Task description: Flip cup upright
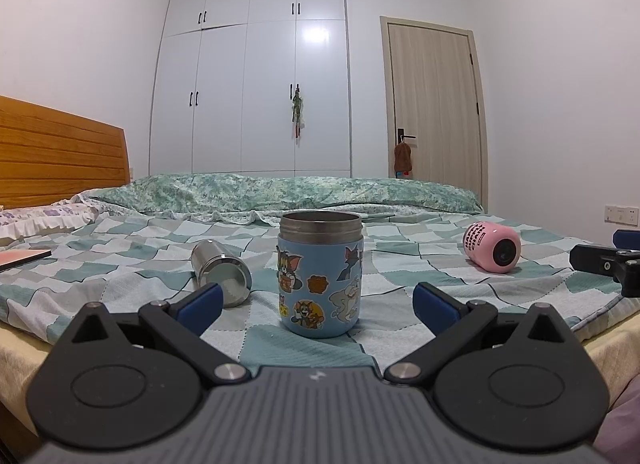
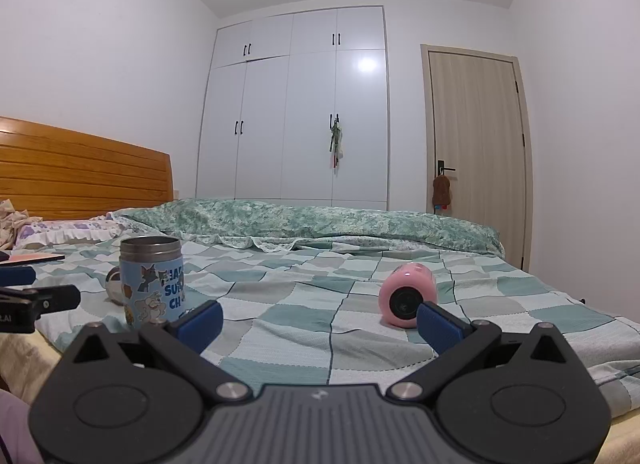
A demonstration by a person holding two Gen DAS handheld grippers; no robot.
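Observation:
A blue cartoon-sticker cup (image 1: pixel 320 276) stands upright on the checked bedspread, mouth up. My left gripper (image 1: pixel 318 304) is open and empty, its blue pads (image 1: pixel 200 302) wide on either side of the cup, a little in front of it. A steel cup (image 1: pixel 220 272) lies on its side to the left. A pink cup (image 1: pixel 492 242) lies on its side to the right. In the right wrist view the pink cup (image 2: pixel 406 296) lies just beyond my open, empty right gripper (image 2: pixel 320 320), near its right pad (image 2: pixel 440 322). The blue cup (image 2: pixel 152 280) stands at the left.
The bed (image 1: pixel 400 248) has a folded green quilt (image 1: pixel 280 192) at the far side and a wooden headboard (image 1: pixel 60 152) at the left. A flat pink item (image 1: pixel 22 256) lies at the left edge. The right gripper's tip (image 1: pixel 608 264) shows at the right. A wardrobe and door stand behind.

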